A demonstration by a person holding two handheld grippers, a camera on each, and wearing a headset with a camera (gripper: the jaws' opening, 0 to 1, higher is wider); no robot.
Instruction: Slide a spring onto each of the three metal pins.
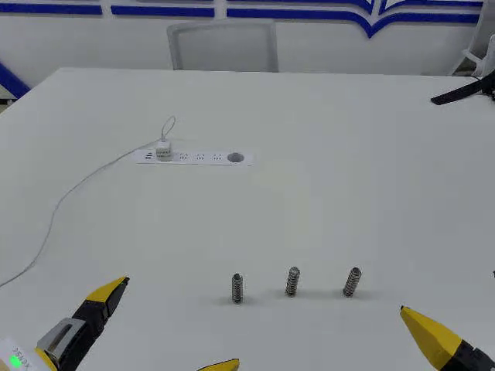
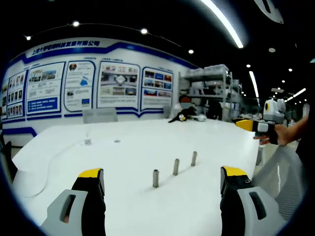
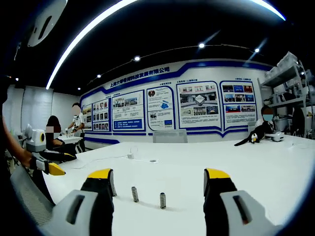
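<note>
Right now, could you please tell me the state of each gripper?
Left gripper: open, holding nothing.
Right gripper: open, holding nothing.

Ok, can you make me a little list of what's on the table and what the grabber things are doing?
Table: white
Springs: three, upright in a row: left spring, middle spring, right spring
Pins: too hard to make out inside the springs
Left hand-held gripper: open, empty
Right hand-held gripper: open, empty
Also there: power strip with a plug and cable
</note>
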